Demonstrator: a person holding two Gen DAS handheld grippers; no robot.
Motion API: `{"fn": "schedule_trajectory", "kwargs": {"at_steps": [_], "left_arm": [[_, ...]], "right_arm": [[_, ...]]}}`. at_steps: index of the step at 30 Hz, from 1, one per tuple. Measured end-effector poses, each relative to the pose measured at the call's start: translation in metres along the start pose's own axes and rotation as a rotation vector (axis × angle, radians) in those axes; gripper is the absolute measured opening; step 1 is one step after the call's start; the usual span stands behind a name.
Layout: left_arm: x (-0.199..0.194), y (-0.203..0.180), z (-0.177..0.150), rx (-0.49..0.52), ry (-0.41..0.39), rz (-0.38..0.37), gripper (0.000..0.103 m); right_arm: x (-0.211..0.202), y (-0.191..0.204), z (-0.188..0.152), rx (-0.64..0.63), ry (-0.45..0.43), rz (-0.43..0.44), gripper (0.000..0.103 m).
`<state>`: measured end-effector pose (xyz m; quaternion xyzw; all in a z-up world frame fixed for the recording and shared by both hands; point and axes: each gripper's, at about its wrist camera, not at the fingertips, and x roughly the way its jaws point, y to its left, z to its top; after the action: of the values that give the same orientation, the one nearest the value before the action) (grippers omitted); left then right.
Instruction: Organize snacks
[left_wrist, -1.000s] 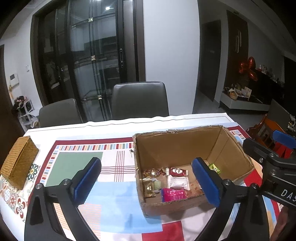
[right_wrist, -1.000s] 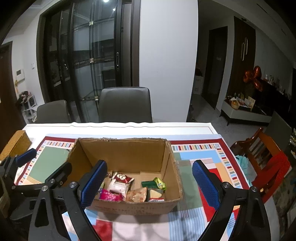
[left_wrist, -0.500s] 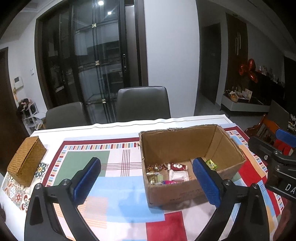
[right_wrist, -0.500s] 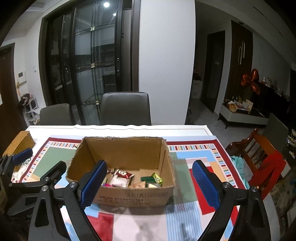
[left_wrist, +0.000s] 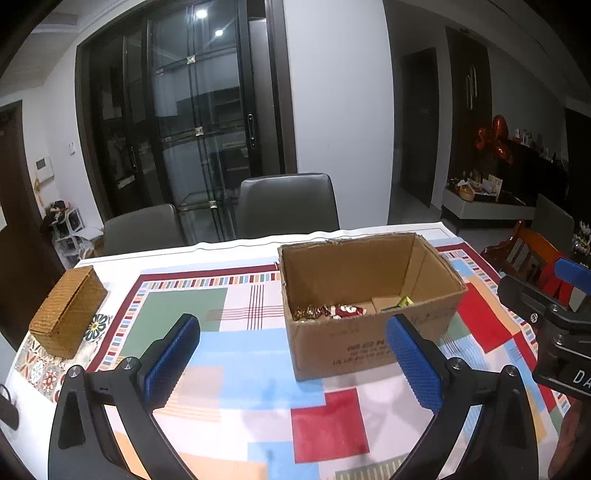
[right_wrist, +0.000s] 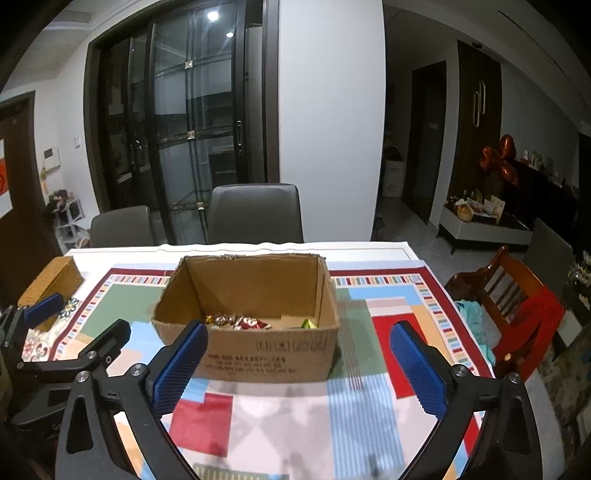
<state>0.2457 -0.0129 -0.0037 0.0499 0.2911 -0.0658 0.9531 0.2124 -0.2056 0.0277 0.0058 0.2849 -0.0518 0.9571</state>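
Both grippers, left (left_wrist: 293, 360) and right (right_wrist: 298, 363), are spread and hold nothing, the right's jaws opening. They have drawn back from the box (right_wrist: 266, 352), which sits mid-table with snacks (right_wrist: 242, 322) inside; sorting looks finished.

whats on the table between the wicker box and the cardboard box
Nothing stands there. In the left wrist view, only bare patterned tablecloth runs from the wicker box to the cardboard box; the right wrist view shows the same.
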Motion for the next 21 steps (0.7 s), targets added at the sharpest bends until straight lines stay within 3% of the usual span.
{"fn": "schedule_trajectory", "kwargs": {"at_steps": [21], "left_arm": [[-0.067,-0.006,-0.064,-0.062,0.043,0.002,0.103]], "right_arm": [[-0.068,-0.012,-0.063,0.028,0.012,-0.031,0.101]]}}
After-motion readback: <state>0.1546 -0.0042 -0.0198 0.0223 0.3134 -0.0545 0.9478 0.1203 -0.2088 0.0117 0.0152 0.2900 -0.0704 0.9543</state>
